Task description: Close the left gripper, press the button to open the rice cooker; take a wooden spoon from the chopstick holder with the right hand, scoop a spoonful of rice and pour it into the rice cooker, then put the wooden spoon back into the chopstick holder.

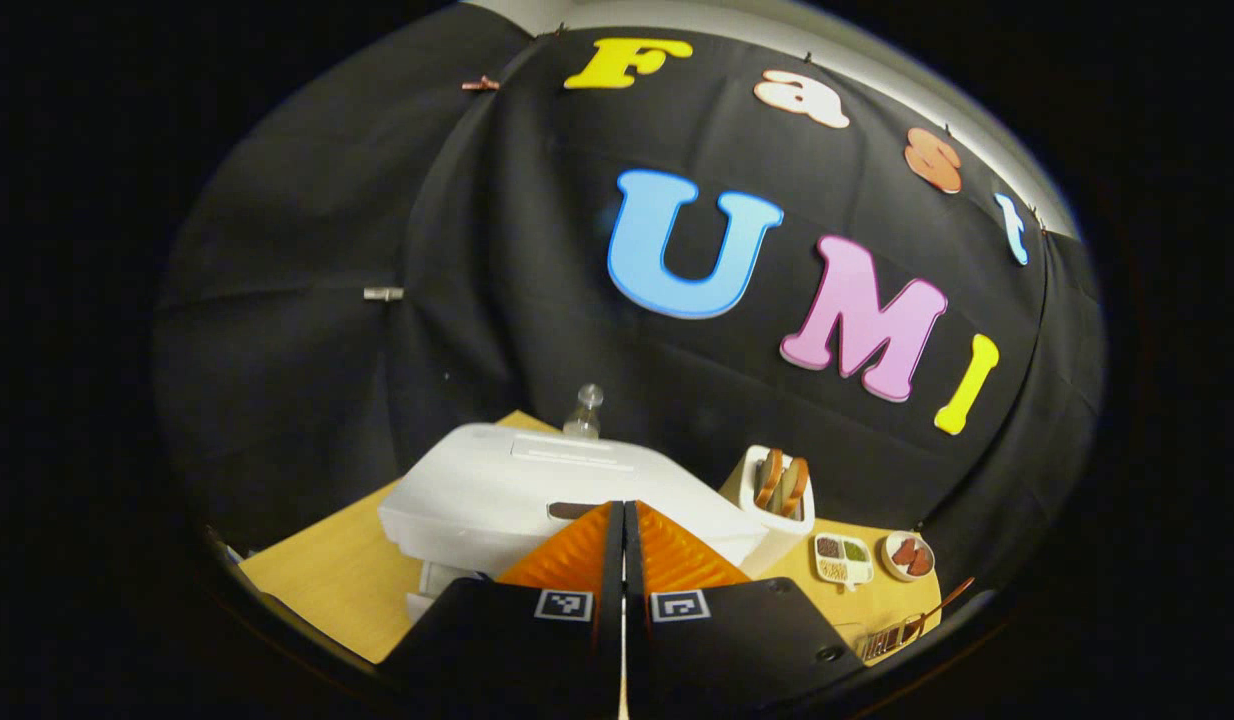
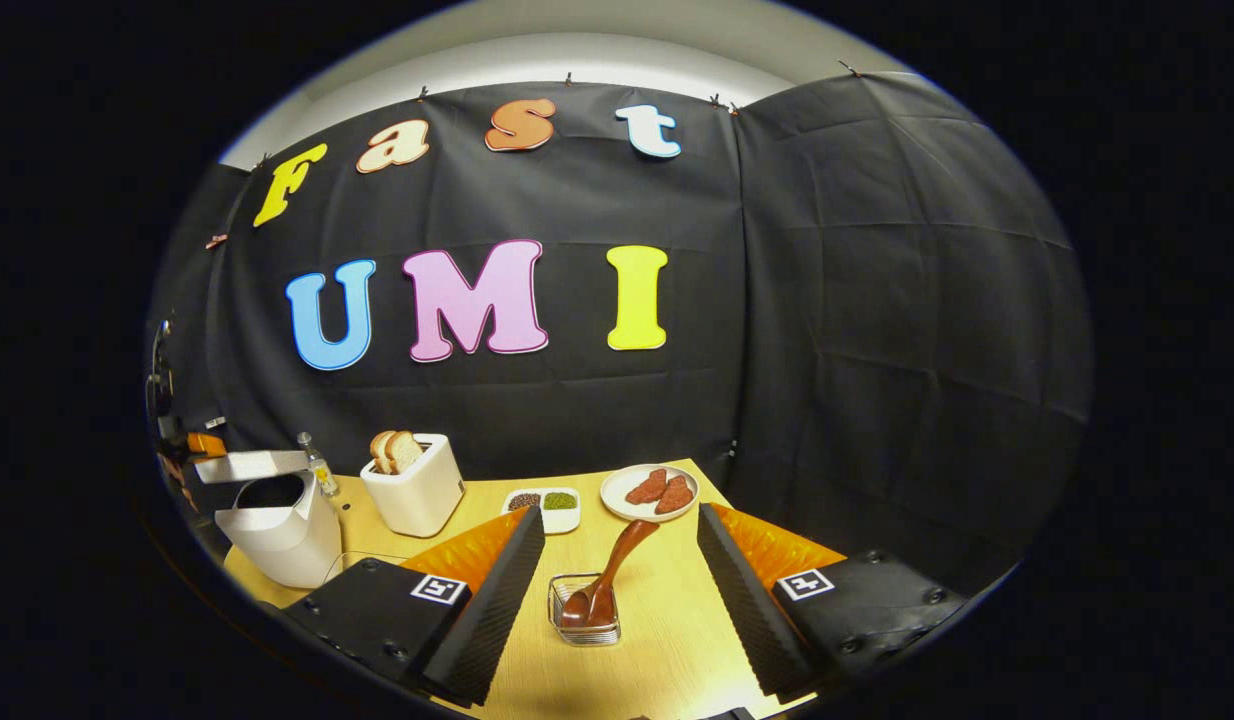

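My left gripper [image 1: 623, 600] has its jaws clenched right over the white rice cooker [image 1: 537, 490]. My right gripper [image 2: 617, 590] is released around the wooden spoon [image 2: 609, 580] in its chopstick holder [image 2: 585, 612] on the worktop [image 2: 667, 620].

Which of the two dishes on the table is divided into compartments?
The white squarish dish beside the toaster: its compartments hold different grains. The round plate to its right is undivided and carries reddish slices.

Staged kitchen booth, black cloth wall [image 2: 577, 400] behind wooden table [image 2: 667, 610], toaster [image 2: 414, 490] centre, rice cooker [image 2: 277, 530] to its left, divided dish [image 2: 543, 506] and plate [image 2: 649, 492] to its right.
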A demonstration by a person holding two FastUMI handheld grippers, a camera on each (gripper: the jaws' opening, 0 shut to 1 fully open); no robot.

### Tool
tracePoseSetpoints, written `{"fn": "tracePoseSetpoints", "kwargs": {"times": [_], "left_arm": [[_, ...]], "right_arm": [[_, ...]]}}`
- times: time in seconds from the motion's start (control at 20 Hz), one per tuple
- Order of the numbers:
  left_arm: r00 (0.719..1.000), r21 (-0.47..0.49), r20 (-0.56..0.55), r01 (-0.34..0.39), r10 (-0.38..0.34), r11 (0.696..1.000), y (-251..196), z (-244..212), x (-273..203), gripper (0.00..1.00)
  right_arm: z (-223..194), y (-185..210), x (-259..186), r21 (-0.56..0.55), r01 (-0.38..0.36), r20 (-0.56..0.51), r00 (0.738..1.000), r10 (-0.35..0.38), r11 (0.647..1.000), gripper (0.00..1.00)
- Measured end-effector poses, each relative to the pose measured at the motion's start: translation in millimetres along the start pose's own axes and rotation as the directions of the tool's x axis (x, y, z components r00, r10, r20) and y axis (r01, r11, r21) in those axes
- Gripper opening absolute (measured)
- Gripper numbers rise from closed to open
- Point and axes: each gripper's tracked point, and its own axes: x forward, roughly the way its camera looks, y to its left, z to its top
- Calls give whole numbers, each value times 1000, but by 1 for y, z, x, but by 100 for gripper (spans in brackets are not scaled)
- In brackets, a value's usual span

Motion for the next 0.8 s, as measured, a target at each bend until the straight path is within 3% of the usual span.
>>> {"fn": "tracePoseSetpoints", "kwargs": {"times": [0.2, 0.35, 0.5, 0.7, 0.8], "left_arm": [[993, 21, 113, -18, 16, 1000, -21, 26, -53, 8], [989, 90, 138, -63, 50, 994, -29, 14, -95, 8], [990, 110, 136, -51, 35, 993, -50, -5, -127, 9], [993, 65, 119, 3, -11, 998, -73, -33, -151, 31], [995, 99, 102, 8, -18, 995, -81, -44, -156, 65]], "right_arm": [[-1, 3, 15, -10, -50, 16, 999, 50, 999, 96], [-12, 2, 29, -12, -66, -2, 998, 66, 998, 96], [-19, 1, 38, 4, -75, -21, 997, 75, 997, 97], [-38, -1, 54, -2, -94, -65, 993, 94, 996, 96], [-46, -4, 63, 7, -99, -90, 991, 99, 995, 97]]}}
